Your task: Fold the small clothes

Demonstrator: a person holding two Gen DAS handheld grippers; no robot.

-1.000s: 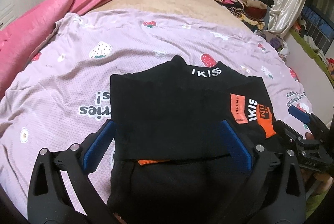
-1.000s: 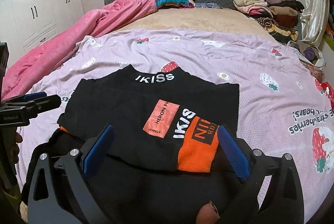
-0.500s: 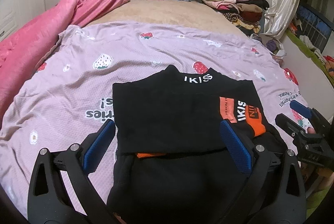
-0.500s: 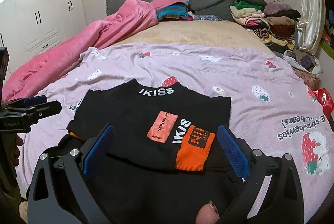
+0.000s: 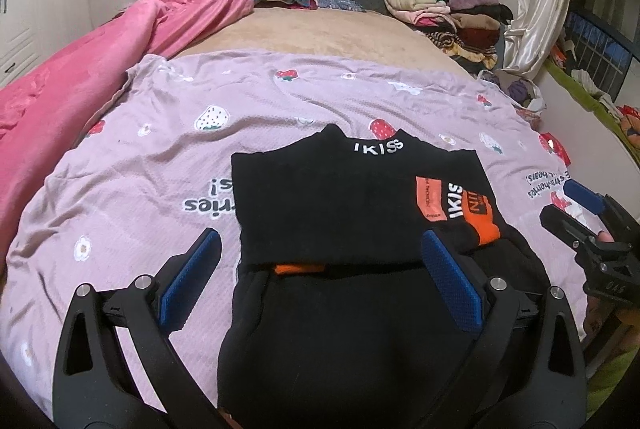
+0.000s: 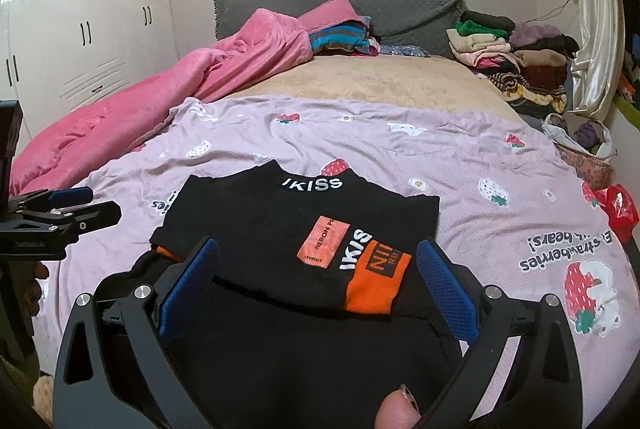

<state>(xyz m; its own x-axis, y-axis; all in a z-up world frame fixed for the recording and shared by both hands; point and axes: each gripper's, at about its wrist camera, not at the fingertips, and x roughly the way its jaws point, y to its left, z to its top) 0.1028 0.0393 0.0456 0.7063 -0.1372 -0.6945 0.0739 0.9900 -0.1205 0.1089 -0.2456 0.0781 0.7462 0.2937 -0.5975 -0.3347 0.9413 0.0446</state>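
A black top (image 5: 340,205) lies folded on a lilac sheet (image 5: 160,165) printed with strawberries, near the front edge of the bed. White letters reading IKISS run across its collar, and an orange cuff and a salmon patch lie on its right side. Below it, nearer the cameras, sits a second black piece of clothing (image 5: 352,329) with a sliver of orange showing where the two overlap.

The left gripper (image 5: 320,273) hangs just above the near edge of the top, its blue-padded fingers (image 5: 192,269) spread wide apart with nothing between them; one pad is over the bare sheet, the other over the black cloth. The right gripper (image 6: 318,281) is also wide open and holds nothing, its fingers straddling the orange cuff (image 6: 376,277) from above. A fingertip (image 6: 396,409) of the person's hand shows at the bottom of the right wrist view.

Each gripper appears in the other's view: the right one at the far right edge of the left wrist view, the left one at the far left edge of the right wrist view.

Farther back, a pink blanket (image 6: 160,97) is heaped along the left side of the bed, a grey headboard (image 6: 400,9) stands behind it, and a pile of folded clothes (image 6: 512,57) rests at the right corner. White wardrobe doors (image 6: 80,41) line the left wall
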